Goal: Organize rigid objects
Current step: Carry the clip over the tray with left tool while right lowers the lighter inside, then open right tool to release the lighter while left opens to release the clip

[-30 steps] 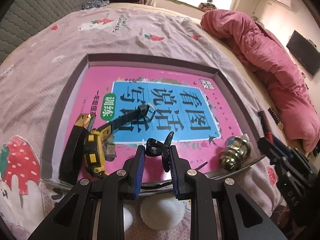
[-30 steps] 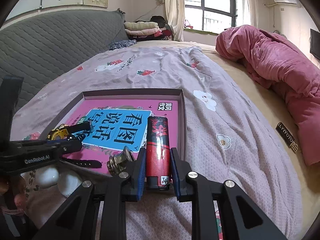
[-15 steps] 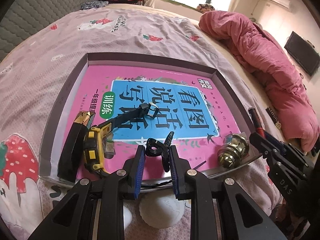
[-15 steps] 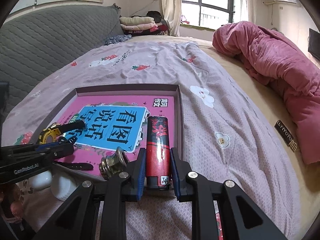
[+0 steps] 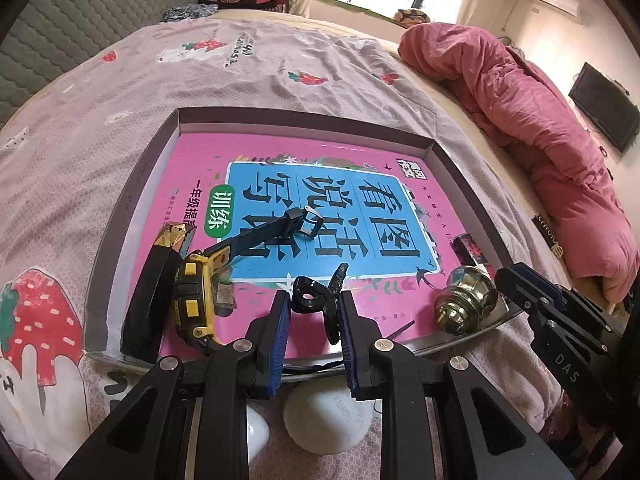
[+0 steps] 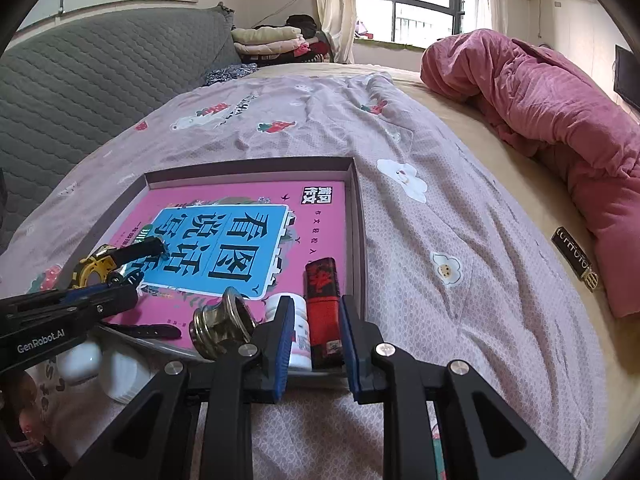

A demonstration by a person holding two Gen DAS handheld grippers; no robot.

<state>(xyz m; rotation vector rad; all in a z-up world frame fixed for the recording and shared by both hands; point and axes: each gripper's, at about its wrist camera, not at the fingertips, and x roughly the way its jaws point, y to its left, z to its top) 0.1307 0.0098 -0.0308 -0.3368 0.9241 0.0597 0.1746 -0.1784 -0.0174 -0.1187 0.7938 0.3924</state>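
A grey tray (image 5: pixel 304 118) lies on the bed with a pink book (image 5: pixel 280 152) inside. My left gripper (image 5: pixel 314 298) hovers at the tray's near edge, shut on a small black clip (image 5: pixel 337 278). In the right wrist view my right gripper (image 6: pixel 317 304) is shut on a red lighter (image 6: pixel 322 292) over the tray's near right corner. A small white bottle (image 6: pixel 300 340) shows between the lighter and the left pad; whether it is touched I cannot tell. A brass door knob (image 5: pixel 466 304), a yellow-black watch (image 5: pixel 192 304) and a black case (image 5: pixel 148 304) rest in the tray.
Two white round containers (image 5: pixel 324 420) lie on the bedsheet just short of the tray. A rolled pink quilt (image 5: pixel 540 120) runs along the bed's right side. A grey padded headboard (image 6: pixel 80 92) and folded clothes (image 6: pixel 268 38) stand beyond.
My right gripper has edged a little with the lighter toward the tray's near right corner, and the white bottle now shows beside it. The left gripper and its clip have stayed put.
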